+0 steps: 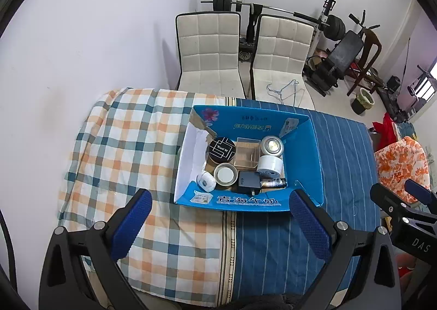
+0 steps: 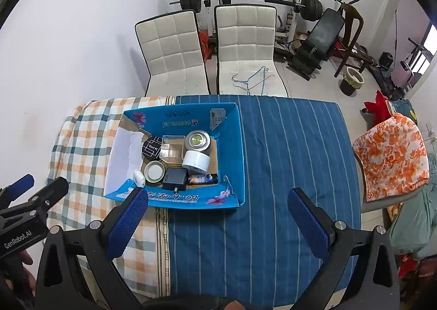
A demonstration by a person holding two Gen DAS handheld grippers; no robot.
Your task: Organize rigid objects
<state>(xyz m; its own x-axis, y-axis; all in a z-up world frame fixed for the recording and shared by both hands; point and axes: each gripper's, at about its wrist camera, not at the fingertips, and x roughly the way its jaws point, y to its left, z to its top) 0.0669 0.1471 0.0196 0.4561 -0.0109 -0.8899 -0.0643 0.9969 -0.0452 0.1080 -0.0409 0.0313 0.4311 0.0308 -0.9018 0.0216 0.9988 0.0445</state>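
Note:
A blue cardboard box (image 1: 247, 202) (image 2: 177, 202) sits on the cloth-covered table. Inside lie a black round tin (image 1: 221, 149) (image 2: 151, 148), a clear plastic case (image 1: 247, 152) (image 2: 172, 149), a silver round puck (image 1: 271, 146) (image 2: 197, 141), a white tape roll (image 1: 269, 165) (image 2: 195, 160), a white-lidded tin (image 1: 225, 174) (image 2: 154, 172), a black charger (image 1: 248, 182) (image 2: 174, 179), a small bottle (image 1: 273, 182) (image 2: 203, 178) and a small white roll (image 1: 206, 181) (image 2: 139, 177). My left gripper (image 1: 218, 224) is open and empty, held above the table in front of the box. My right gripper (image 2: 218, 218) is open and empty, in front and to the right of the box.
The table wears a checked cloth (image 1: 123, 146) on the left and a blue striped cloth (image 2: 286, 159) on the right. Two white chairs (image 1: 207, 47) (image 2: 245, 44) stand behind it. Weight equipment (image 2: 314, 9) and a bin (image 2: 351, 80) stand at the back. An orange floral cushion (image 2: 390, 151) lies at the right.

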